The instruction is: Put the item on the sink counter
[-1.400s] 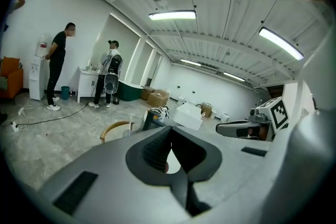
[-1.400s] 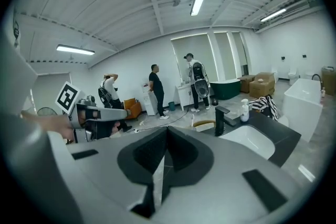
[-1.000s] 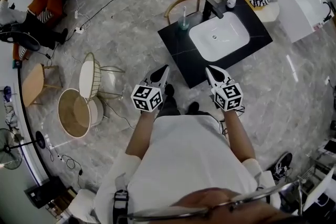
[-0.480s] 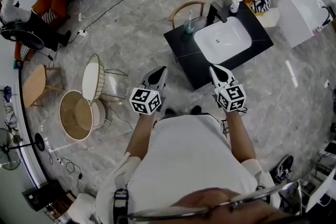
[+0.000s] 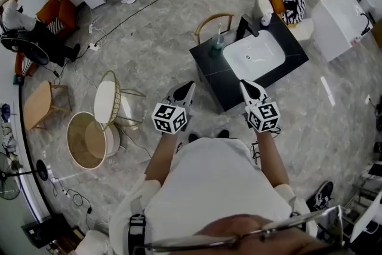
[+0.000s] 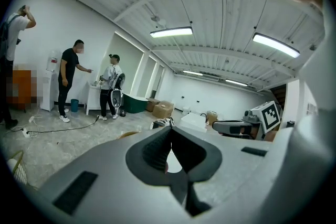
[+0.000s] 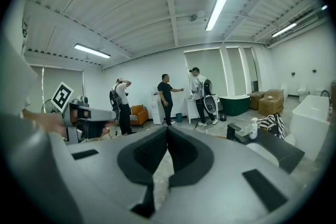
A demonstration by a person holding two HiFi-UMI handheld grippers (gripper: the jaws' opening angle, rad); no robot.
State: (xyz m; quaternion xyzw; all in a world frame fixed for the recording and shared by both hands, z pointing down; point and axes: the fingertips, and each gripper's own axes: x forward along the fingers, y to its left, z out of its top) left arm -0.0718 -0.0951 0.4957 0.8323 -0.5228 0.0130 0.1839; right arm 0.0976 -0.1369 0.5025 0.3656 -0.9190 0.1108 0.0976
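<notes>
Head view: my left gripper (image 5: 187,88) and right gripper (image 5: 245,85) are held level before my chest, both pointing forward. The sink counter (image 5: 209,65) stands just ahead and a little to the right. Its long axis runs from lower left to upper right, and its near corner falls between the two grippers, closer to the right one.

On the counter, left to right, are a tumbler with a toothbrush (image 5: 217,40), the black faucet (image 5: 246,25) behind the white basin (image 5: 253,55), and a pump bottle (image 5: 264,19).

Left gripper view: the jaws are clenched tip to tip around nothing, and the counter is largely masked by them.

Right gripper view: these jaws are likewise closed and empty, while the faucet and bottle show clearly at right.

No item is carried, and I cannot tell which thing is meant.
</notes>
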